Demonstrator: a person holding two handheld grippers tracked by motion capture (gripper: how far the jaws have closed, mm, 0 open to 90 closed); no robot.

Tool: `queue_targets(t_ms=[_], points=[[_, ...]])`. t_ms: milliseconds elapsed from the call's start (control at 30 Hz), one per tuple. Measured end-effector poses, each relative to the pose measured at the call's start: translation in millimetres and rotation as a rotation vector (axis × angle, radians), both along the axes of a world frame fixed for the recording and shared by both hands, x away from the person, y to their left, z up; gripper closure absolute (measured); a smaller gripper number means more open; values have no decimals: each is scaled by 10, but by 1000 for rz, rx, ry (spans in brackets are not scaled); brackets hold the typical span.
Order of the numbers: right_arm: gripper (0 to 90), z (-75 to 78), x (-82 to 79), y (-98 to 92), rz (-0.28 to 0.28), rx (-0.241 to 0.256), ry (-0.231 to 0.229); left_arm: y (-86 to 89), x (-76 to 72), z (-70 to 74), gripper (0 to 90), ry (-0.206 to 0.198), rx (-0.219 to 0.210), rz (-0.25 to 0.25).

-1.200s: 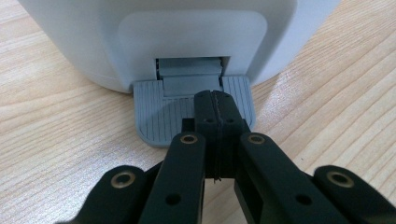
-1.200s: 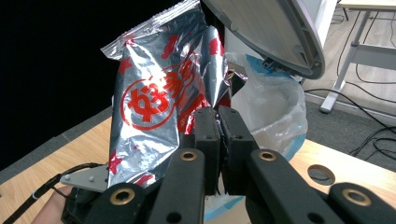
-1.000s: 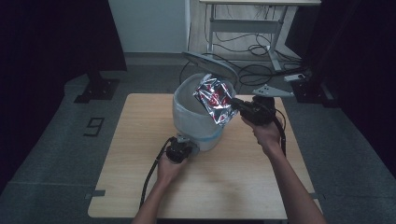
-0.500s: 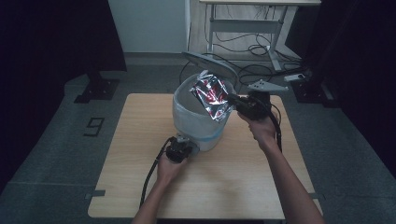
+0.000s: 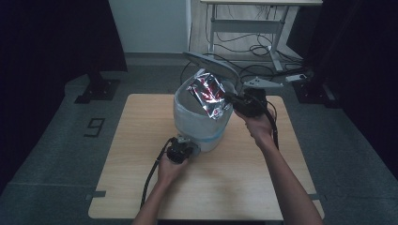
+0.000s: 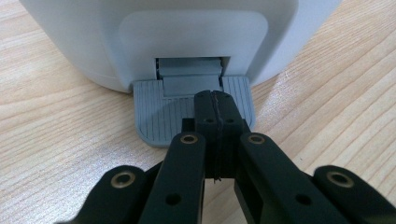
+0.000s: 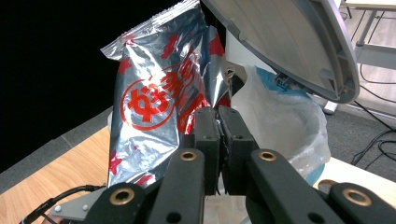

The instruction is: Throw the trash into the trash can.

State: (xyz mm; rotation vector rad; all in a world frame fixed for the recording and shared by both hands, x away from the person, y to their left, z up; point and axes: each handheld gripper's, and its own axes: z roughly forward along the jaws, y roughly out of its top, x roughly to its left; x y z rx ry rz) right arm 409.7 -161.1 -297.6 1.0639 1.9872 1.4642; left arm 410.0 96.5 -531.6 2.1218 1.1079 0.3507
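A pale grey pedal bin (image 5: 199,127) with a white liner stands on the wooden table (image 5: 136,140), its lid (image 5: 212,66) tipped up. My right gripper (image 5: 233,99) is shut on the edge of a crinkled silver snack bag with red print (image 5: 209,93), holding it over the bin's mouth. From the right gripper view, the bag (image 7: 154,93) hangs in front of the shut right gripper (image 7: 218,116), under the raised lid (image 7: 289,42). My left gripper (image 6: 215,100) is shut, its tips resting on the bin's grey ribbed pedal (image 6: 156,114) at the base.
The bin's white liner (image 7: 280,121) folds over its rim. A metal desk frame (image 5: 244,28) and cables (image 5: 256,49) lie on the floor beyond the table. Bare tabletop lies left of the bin and in front of it.
My right gripper has carried the snack bag a little left and away, further over the bin's opening. The left gripper stays on the pedal and the lid stays up.
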Motion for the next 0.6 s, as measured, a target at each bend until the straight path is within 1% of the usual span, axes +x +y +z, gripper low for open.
queue_targets(t_ms=[133, 367, 600], points=[[864, 17, 27, 32, 5, -5, 0, 1, 0, -1, 900, 0, -2, -2], [862, 21, 87, 79, 3, 2, 4, 6, 2, -3, 900, 0, -5, -3], [862, -16, 157, 100, -3, 6, 15, 7, 1, -4, 900, -2, -5, -5]])
